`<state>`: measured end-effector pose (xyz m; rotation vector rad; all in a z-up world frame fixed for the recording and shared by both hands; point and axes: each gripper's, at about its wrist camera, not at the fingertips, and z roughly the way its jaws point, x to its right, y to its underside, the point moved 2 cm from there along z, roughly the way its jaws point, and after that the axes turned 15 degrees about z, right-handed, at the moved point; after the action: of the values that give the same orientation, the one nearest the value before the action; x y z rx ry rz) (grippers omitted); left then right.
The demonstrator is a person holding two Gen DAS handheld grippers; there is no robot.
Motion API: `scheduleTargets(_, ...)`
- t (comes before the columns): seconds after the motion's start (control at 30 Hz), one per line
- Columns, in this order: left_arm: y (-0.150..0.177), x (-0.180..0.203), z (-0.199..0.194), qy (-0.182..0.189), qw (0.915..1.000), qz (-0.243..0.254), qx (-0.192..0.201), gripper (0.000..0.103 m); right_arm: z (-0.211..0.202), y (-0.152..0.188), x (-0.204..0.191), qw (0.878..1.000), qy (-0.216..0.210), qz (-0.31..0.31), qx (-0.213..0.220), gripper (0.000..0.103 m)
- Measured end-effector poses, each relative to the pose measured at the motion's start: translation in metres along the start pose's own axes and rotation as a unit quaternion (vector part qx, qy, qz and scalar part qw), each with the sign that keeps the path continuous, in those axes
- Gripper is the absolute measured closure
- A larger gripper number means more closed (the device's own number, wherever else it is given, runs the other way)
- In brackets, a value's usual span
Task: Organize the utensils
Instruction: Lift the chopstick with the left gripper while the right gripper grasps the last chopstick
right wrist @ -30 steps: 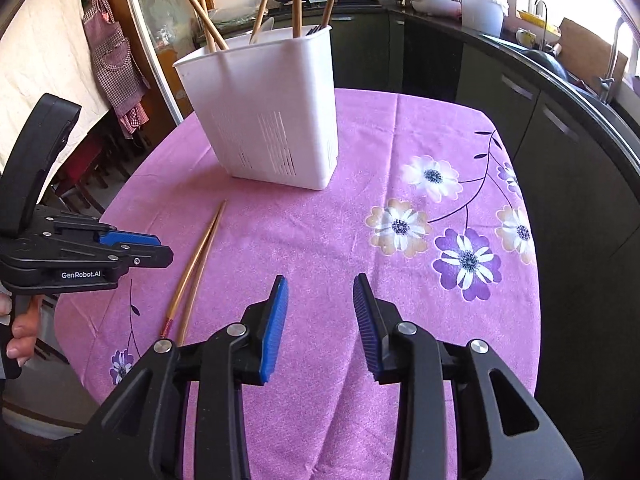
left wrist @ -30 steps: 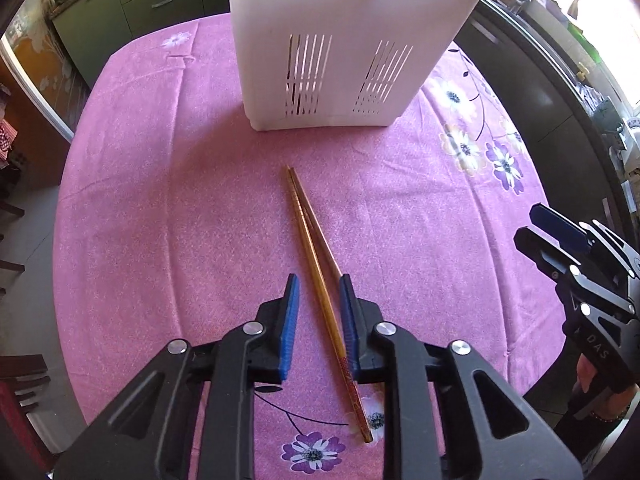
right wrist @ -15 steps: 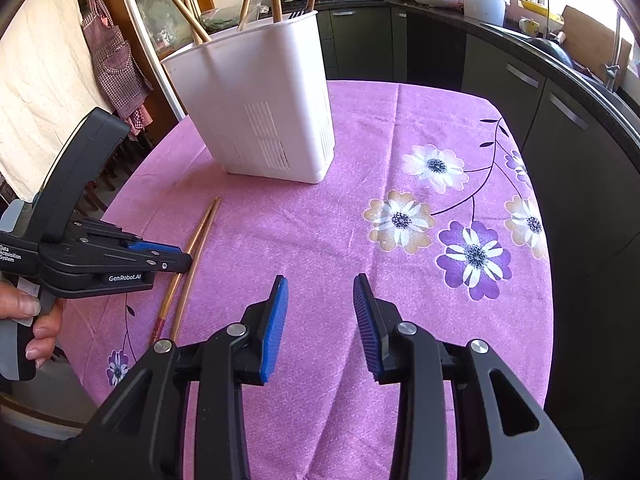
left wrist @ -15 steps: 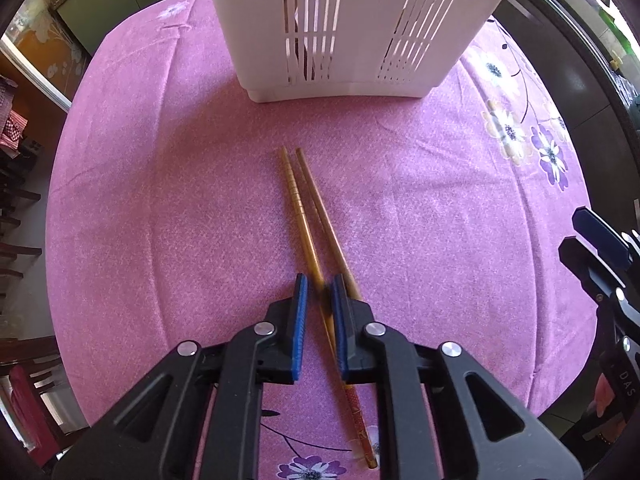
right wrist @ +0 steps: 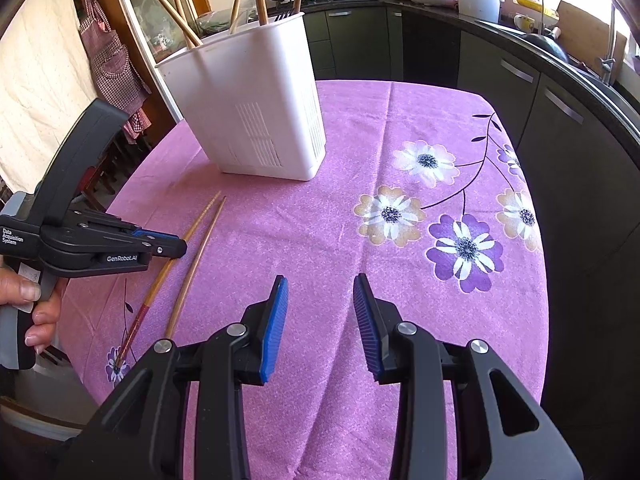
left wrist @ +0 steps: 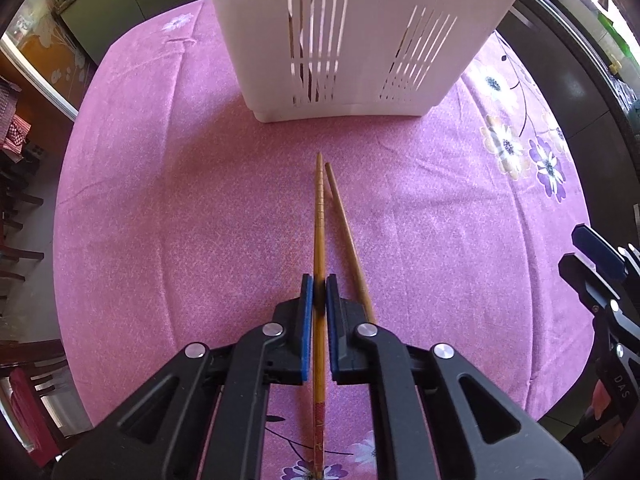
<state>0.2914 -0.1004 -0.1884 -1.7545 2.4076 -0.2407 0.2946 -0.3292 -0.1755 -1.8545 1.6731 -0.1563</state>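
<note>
Clamping shut, the left gripper [left wrist: 319,300] now pinches one chopstick [left wrist: 319,216]; a moment ago it straddled it loosely. Next comes the white utensil holder [left wrist: 360,36]. Right gripper [right wrist: 320,320] idles, parted and empty.

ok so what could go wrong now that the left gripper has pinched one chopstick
The left gripper is shut on the red-ended chopstick partway along, so it may pivot when lifted. The plain chopstick lies close beside the pads and could get dragged. The white holder already holds several sticks, which may block insertion.
</note>
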Motion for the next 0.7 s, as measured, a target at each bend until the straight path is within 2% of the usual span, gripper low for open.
scheduleTargets(0.27, 0.018, -0.006, -0.072, -0.012, 0.9961, 0.013, 0.087, 0.097, -0.002, -0.001, -0.007, 1.000, 0.001, -0.003, 0.001, 0.069)
scheduleTargets(0.47, 0.052, -0.007, -0.126, -0.052, 0.9851, 0.027, 0.162, 0.097, -0.001, 0.000, -0.021, 1.000, -0.003, -0.014, -0.005, 0.069)
scheduleTargets(0.6, 0.067, -0.011, -0.144, -0.071, 0.9789, 0.036, 0.188, 0.097, 0.003, -0.001, -0.034, 1.000, -0.007, -0.021, -0.014, 0.069)
scheduleTargets(0.7, 0.073, -0.013, -0.145, -0.070, 0.9776, 0.039, 0.195, 0.097, 0.012, -0.003, -0.044, 0.999, -0.014, -0.024, -0.032, 0.069)
